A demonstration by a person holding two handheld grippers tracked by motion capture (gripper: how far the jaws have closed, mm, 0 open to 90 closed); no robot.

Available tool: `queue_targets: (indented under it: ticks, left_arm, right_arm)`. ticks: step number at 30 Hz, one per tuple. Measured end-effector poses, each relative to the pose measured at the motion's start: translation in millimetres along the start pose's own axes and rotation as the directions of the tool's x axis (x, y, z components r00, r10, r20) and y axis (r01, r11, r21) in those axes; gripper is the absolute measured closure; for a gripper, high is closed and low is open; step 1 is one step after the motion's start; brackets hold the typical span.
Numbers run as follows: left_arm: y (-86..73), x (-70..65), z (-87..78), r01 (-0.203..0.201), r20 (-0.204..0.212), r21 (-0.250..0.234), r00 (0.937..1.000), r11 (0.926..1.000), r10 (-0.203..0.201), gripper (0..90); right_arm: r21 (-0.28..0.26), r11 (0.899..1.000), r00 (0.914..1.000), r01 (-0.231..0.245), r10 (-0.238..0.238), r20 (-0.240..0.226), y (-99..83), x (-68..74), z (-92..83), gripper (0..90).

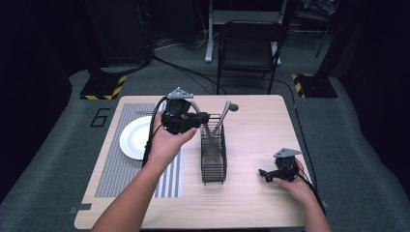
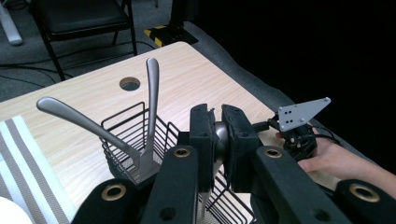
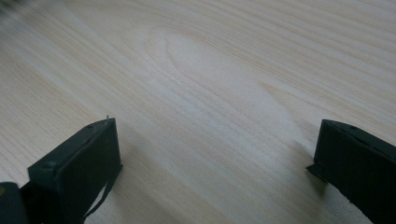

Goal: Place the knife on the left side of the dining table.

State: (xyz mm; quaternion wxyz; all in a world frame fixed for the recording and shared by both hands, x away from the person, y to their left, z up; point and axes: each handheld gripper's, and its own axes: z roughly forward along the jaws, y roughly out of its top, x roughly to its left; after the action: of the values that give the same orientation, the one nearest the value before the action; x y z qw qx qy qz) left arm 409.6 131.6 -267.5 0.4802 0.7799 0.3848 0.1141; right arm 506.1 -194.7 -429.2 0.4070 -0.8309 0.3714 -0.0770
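A black wire cutlery basket [image 1: 213,157] stands lengthwise at the table's middle. Two silver utensils lean in its far end, handles up [image 2: 70,114] [image 2: 152,91]. My left gripper [image 1: 205,116] hovers over that far end, shut on the rounded end of a third silver utensil [image 2: 218,136]. That utensil's stem hangs down toward the basket [image 2: 135,140]; I cannot tell what kind it is. My right gripper [image 1: 267,175] rests low at the table's right front, open. In its own view the right gripper [image 3: 215,154] has its jaws wide apart over bare wood.
A white plate [image 1: 134,137] lies on a grey striped placemat [image 1: 116,169] at the left. The table [image 1: 256,125] has a round hole [image 2: 129,84] near its far edge. A black chair [image 1: 246,46] stands beyond the table.
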Motion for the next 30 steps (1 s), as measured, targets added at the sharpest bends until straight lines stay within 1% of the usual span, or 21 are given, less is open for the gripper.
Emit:
queue_targets:
  ticks: [8,9,10,12,13,14,23,25,26,30]
  left_arm:
    - [8.8,-3.3,-15.3,-0.007,-0.009,-0.019,0.9999,0.9998,0.007,83.2]
    - [9.9,-3.8,-18.0,-0.006,-0.011,-0.022,0.9999,0.9997,0.006,83.2]
    - [11.1,-3.9,-20.7,-0.009,-0.011,-0.024,0.9999,0.9997,0.009,83.2]
    - [13.5,-4.4,-26.1,-0.011,-0.012,-0.033,0.9999,0.9994,0.01,83.2]
    - [14.7,-4.5,-29.1,-0.012,-0.015,-0.034,0.9998,0.9993,0.012,83.2]
    - [16.0,-4.9,-31.9,-0.013,-0.018,-0.038,0.9998,0.9992,0.012,83.2]
    - [25.0,-6.3,-60.7,-0.023,-0.04,-0.066,0.999,0.9976,0.021,83.2]
    - [25.9,-5.8,-65.7,-0.024,-0.045,-0.072,0.9988,0.9971,0.021,83.2]
    - [26.3,-5.4,-68.4,-0.023,-0.047,-0.076,0.9987,0.9968,0.02,83.2]
    - [26.4,-1.5,-77.0,-0.013,-0.052,-0.09,0.9986,0.9959,0.008,83.2]
  right_arm:
    - [0.0,1.0,1.0,0.0,0.0,0.0,0.0,0.0,0.0,0.0]
    - [0.0,1.0,1.0,0.001,-0.001,-0.007,0.0,-0.3,0.2,0.0]
    - [0.0,1.0,1.0,0.0,0.0,0.0,0.0,0.0,0.0,0.0]
    - [0.0,1.0,1.0,0.0,0.0,0.0,0.0,0.0,0.0,0.0]
    - [0.0,1.0,1.0,0.001,-0.001,-0.007,0.0,-0.3,0.1,0.0]
    - [0.0,1.0,1.0,-0.001,0.001,0.0,0.0,0.0,0.0,0.0]
    - [0.0,1.0,1.0,0.0,0.0,-0.001,0.0,-0.1,0.0,0.0]
    - [0.0,1.0,1.0,0.0,0.0,-0.008,0.0,-0.3,0.1,0.0]
    - [0.0,1.0,1.0,0.0,0.0,0.001,0.0,0.0,0.0,0.0]
    - [0.0,1.0,1.0,0.0,0.0,0.0,0.0,-0.1,0.0,0.0]
